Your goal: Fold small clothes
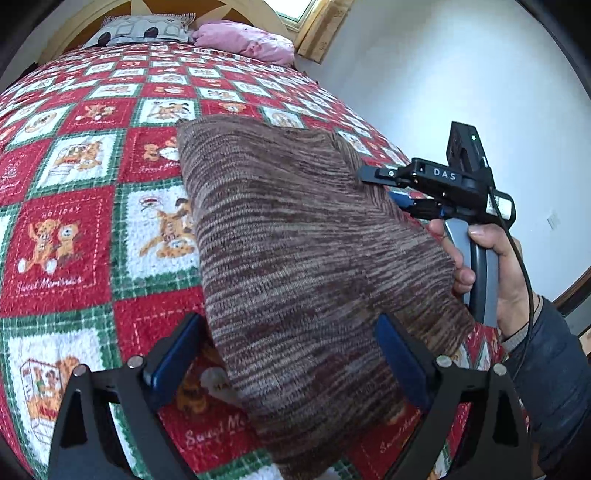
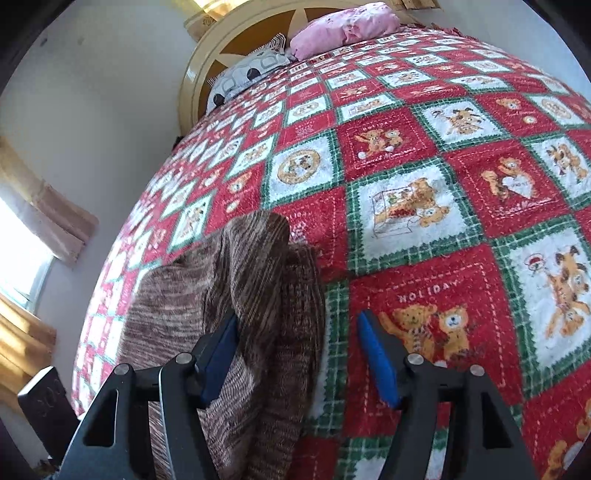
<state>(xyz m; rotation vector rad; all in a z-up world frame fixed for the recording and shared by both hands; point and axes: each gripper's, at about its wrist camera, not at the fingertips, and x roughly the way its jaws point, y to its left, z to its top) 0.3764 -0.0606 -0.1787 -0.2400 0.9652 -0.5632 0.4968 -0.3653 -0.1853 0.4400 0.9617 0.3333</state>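
Both grippers' fingers gape over the brown knit (image 1: 295,258) (apparently ungripped); only the left view shows the right hand (image 1: 491,258).

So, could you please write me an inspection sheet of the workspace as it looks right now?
Surface: bed covered by a red, green and white teddy-bear blanket.
Job's things: one brown striped knit garment, partly folded, lying on the blanket.
Clutter: pink pillow and grey patterned pillow at the headboard.
Grippers: left claw open, astride the garment's near end; right claw open over the garment's edge.
Cables: black cable running from the right claw's handle past the hand.
Surroundings: white wall, wooden window frame.
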